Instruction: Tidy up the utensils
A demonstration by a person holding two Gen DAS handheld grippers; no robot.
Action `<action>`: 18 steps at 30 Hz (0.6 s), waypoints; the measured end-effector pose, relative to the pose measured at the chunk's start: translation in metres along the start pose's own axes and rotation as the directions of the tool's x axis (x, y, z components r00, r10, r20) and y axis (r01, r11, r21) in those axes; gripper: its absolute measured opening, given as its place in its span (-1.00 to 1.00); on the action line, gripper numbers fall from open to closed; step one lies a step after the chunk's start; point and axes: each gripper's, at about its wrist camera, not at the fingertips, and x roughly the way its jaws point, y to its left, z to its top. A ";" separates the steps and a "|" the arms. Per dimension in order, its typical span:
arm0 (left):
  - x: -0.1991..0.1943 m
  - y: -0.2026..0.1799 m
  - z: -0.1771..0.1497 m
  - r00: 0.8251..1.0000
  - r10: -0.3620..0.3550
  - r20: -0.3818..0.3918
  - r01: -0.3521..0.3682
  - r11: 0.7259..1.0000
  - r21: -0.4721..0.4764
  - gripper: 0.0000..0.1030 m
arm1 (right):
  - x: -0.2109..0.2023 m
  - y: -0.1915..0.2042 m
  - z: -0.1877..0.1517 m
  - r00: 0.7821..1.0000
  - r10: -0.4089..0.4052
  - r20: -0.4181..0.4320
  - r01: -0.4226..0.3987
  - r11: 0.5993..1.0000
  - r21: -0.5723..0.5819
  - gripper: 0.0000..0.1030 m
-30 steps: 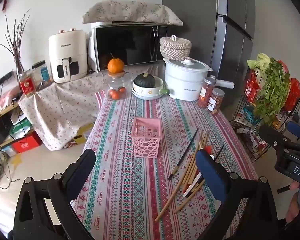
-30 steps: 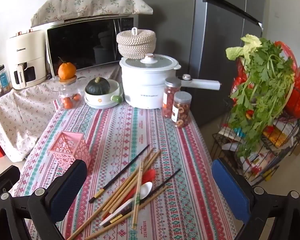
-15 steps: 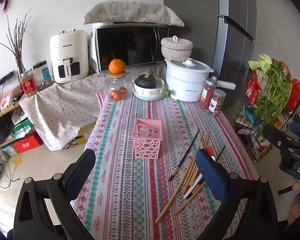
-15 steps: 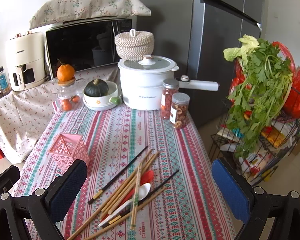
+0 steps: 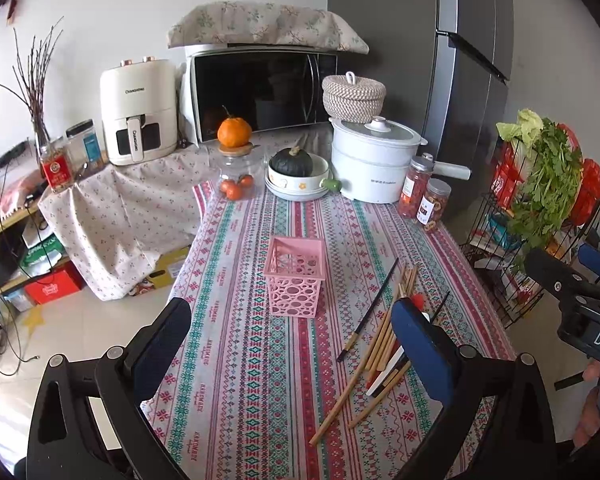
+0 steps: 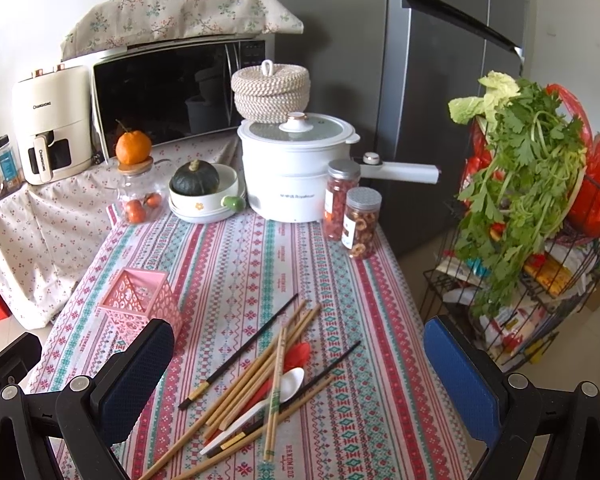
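Observation:
A pink openwork basket [image 5: 295, 281] [image 6: 142, 300] stands upright in the middle of the striped tablecloth [image 5: 252, 380]. To its right lies a loose pile of wooden chopsticks [image 6: 256, 376] [image 5: 380, 336], two black chopsticks [image 6: 244, 350], a white spoon [image 6: 288, 384] and a red spoon [image 6: 300, 352]. My left gripper [image 5: 292, 332] hovers open in front of the basket, nothing between its fingers. My right gripper [image 6: 300, 352] hangs open above the pile, holding nothing. Part of the right gripper's body [image 5: 572, 300] shows at the right edge of the left wrist view.
At the table's far end stand a white pot [image 6: 296, 168], two snack jars [image 6: 352, 212], a bowl with a dark squash [image 6: 198, 188] and a glass jar topped by an orange [image 6: 134, 176]. A wire rack with greens [image 6: 524, 208] stands right of the table; a fridge [image 6: 440, 80] behind.
Both views have shifted only slightly; the scene sits a little lower and nearer in frame. Utensils and basket have not moved, and both grippers stay open.

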 end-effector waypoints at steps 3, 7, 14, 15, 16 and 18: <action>0.000 -0.001 0.000 1.000 0.000 0.000 0.000 1.000 0.000 0.97 | 0.000 0.000 -0.001 1.000 0.001 0.000 -0.001 1.000 0.001 0.99; 0.000 -0.001 0.000 1.000 0.000 0.001 0.000 1.000 -0.001 0.97 | 0.000 0.001 -0.002 1.000 0.000 0.001 0.000 1.000 0.000 0.99; 0.000 -0.001 0.001 1.000 0.000 0.001 0.000 1.000 -0.001 0.97 | 0.000 0.002 -0.001 1.000 0.005 0.006 -0.005 1.000 0.004 0.99; -0.001 -0.002 0.002 1.000 0.001 0.002 -0.001 1.000 -0.002 0.97 | 0.000 0.002 0.000 1.000 0.005 0.006 -0.005 1.000 0.004 0.99; -0.001 -0.002 0.002 1.000 0.002 0.002 -0.002 1.000 -0.001 0.97 | 0.000 0.002 0.000 1.000 0.005 0.006 -0.005 1.000 0.004 0.99; -0.002 -0.002 0.003 1.000 0.001 0.003 -0.001 1.000 -0.002 0.97 | 0.000 0.001 -0.003 1.000 0.004 0.005 -0.004 1.000 0.006 0.99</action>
